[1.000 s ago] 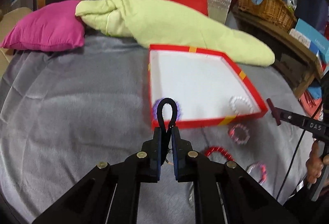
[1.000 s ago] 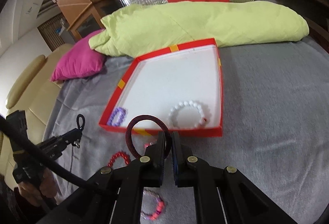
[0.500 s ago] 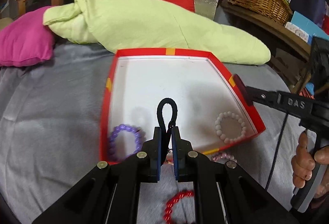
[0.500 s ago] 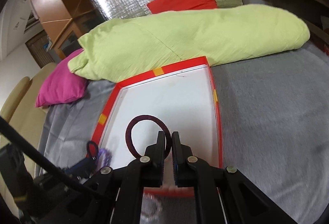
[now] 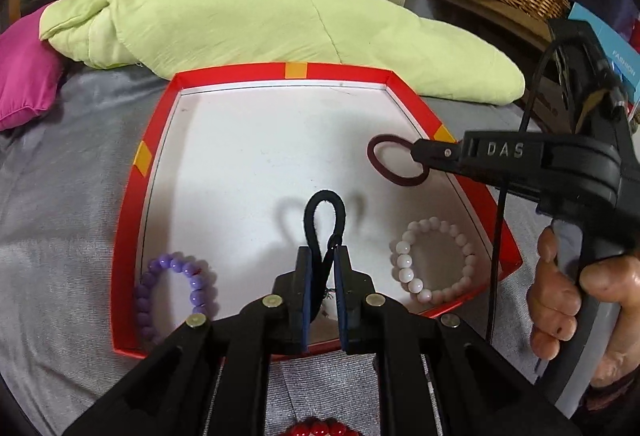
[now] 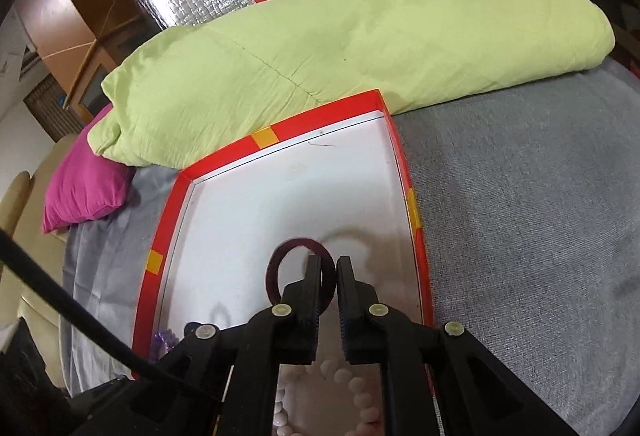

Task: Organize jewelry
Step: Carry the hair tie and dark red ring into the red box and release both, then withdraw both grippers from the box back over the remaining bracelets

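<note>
We see a purple bead bracelet (image 5: pixel 176 288) lying in the left near corner of the red-rimmed box (image 5: pixel 132 192) on the grey bed. Our left claw (image 5: pixel 323 290) pinches a black hair tie (image 5: pixel 324 224) squeezed into a narrow loop above the white floor. A white bead bracelet (image 5: pixel 436 260) lies to the right. Our right claw (image 6: pixel 329 294), jaws just easing apart, holds a dark maroon ring-shaped hair tie (image 6: pixel 298 270) over the box.

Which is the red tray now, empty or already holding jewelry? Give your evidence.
Already holding jewelry: a purple bead bracelet and a white bead bracelet lie on the white floor of the red tray.
</note>
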Tool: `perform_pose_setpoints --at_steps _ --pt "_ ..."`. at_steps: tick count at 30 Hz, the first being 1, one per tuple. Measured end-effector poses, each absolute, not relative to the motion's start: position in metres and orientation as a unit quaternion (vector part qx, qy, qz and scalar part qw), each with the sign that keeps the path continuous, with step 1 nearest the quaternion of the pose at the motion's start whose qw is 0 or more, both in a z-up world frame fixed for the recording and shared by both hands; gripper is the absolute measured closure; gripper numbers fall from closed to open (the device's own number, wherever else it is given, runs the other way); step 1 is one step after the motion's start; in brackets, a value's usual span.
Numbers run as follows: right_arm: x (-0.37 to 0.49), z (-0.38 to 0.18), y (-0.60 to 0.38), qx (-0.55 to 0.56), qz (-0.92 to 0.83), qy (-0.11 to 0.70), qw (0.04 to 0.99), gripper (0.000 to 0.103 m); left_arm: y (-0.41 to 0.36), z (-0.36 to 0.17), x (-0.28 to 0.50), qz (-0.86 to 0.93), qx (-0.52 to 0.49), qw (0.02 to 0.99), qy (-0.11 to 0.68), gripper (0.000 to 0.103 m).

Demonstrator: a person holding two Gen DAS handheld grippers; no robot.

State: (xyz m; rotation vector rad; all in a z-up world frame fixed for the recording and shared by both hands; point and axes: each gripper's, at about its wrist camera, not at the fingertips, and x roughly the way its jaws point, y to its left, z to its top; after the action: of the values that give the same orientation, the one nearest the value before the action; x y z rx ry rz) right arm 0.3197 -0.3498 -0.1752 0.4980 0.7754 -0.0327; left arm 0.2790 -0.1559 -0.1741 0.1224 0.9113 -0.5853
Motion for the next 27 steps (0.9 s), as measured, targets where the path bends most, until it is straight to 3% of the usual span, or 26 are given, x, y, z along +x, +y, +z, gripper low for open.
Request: perform_pose_setpoints --at_steps 3,5,7,27 --pt "0.315 -0.173 -0.355 0.248 -0.020 0.370 0.895 0.092 -0.154 -0.173 0.278 -0.270 0.064 0.859 0.430 0.071" --pt "0.311 -0.170 -0.359 0.256 -0.020 0.367 0.894 0.088 -0.150 -0.170 0.279 -0.262 0.058 0.864 0.425 0.052" --pt "0.305 -0.165 -0.361 0.262 -0.018 0.357 0.896 0.084 -0.145 -0.167 0.278 -0.257 0.052 0.870 0.418 0.051" --pt "0.216 -0.129 -0.343 0.208 0.037 0.324 0.922 0.084 -0.069 -0.143 0.249 -0.195 0.036 0.898 0.393 0.048"
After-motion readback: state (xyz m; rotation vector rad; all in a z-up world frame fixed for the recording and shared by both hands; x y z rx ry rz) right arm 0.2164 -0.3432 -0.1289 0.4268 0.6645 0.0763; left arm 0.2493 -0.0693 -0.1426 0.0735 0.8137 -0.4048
